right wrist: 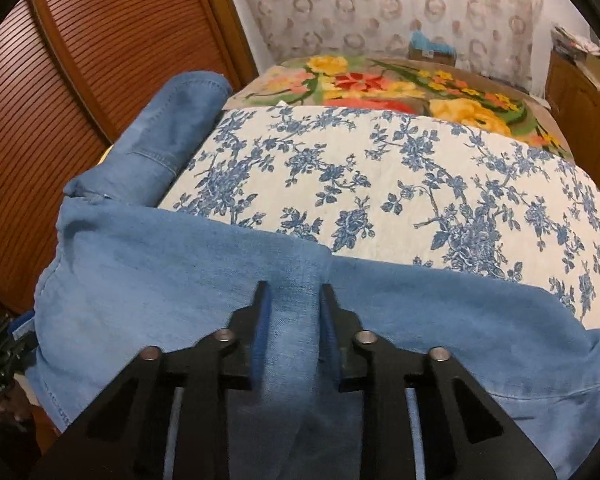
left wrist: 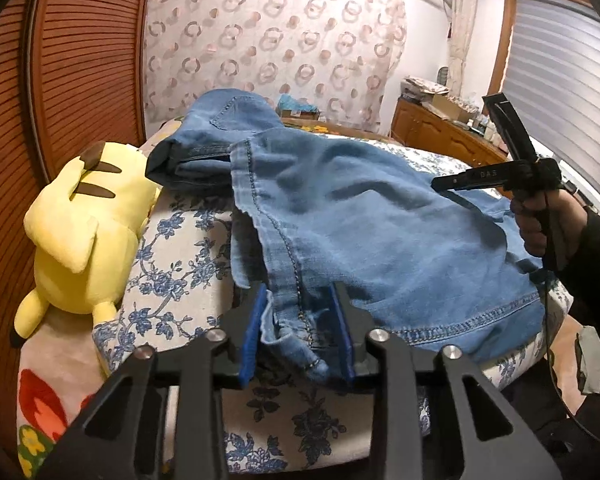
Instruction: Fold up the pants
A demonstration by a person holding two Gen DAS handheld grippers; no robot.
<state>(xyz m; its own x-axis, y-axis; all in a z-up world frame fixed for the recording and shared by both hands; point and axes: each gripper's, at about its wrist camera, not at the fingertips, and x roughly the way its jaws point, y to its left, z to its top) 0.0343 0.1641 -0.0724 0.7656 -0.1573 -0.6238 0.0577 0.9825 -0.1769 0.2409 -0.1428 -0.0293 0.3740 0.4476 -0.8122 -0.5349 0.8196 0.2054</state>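
Light blue denim pants [left wrist: 360,220] lie spread across the bed, one leg end folded back at the far left. My left gripper [left wrist: 300,320] is shut on a bunched, stitched edge of the pants at the near side, its blue pads pressing the denim from both sides. In the right wrist view, my right gripper [right wrist: 294,304] is shut on a raised ridge of the pants [right wrist: 160,272] near their far edge. From the left wrist view, the right gripper [left wrist: 440,183] shows at the right, held by a hand [left wrist: 536,228], with its tip on the cloth.
A white quilt with blue flowers [right wrist: 420,168] covers the bed, with a bright flowered blanket [right wrist: 380,84] beyond it. A yellow plush toy [left wrist: 80,232] lies at the bed's left edge beside a louvred wooden door [left wrist: 60,60]. A wooden dresser [left wrist: 440,132] stands at the far right.
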